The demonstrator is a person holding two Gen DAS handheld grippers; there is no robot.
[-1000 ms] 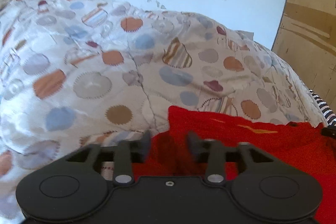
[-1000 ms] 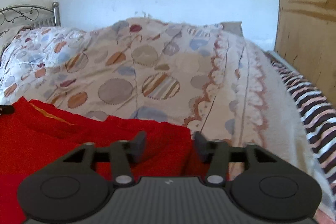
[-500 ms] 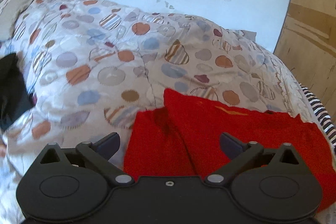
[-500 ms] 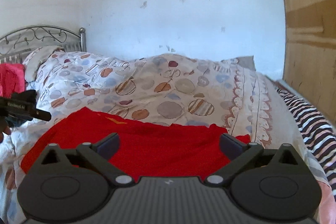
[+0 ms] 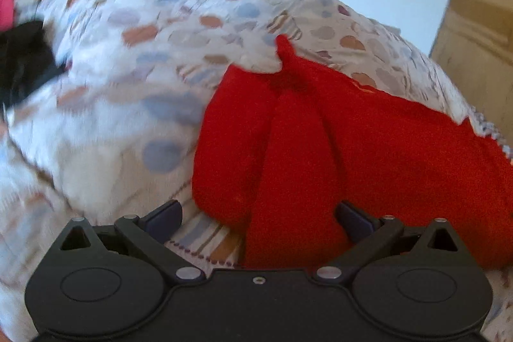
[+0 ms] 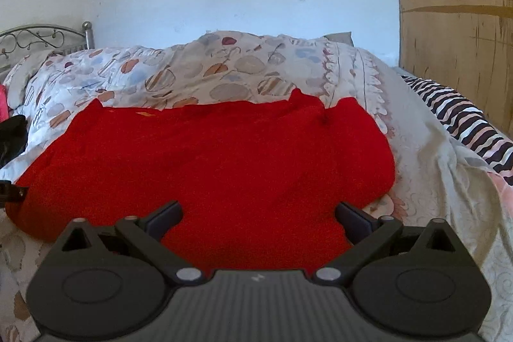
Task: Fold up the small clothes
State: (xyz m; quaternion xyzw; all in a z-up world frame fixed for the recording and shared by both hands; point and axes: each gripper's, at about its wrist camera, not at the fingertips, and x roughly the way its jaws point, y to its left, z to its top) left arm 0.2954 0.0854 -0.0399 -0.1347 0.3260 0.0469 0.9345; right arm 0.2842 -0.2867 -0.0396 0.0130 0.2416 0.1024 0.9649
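A red garment is seen spread across the quilt in the middle of the right wrist frame, its far edge running along the patterned cover. In the left wrist frame the garment fills the centre and right, with two long folds bunched toward the lower middle.

The left gripper is held with jaws spread fully wide, nothing pinched; cloth lies between and beneath them but no pad is pressed on it. The right gripper is likewise wide open and empty, red cloth lying below the gap.

The fabric is judged soft, light and floppy, probably a fuzzy knit that will drape and sag rather than keep a crease. A hold is best taken at an edge or corner, such as the peak at upper centre of the left frame, with both layers pinched together.

The left frame is smeared by blur on its left half. The near hem is hidden behind both gripper bodies. A dark item at the left edge cannot be identified. Sleeves cannot be clearly made out.
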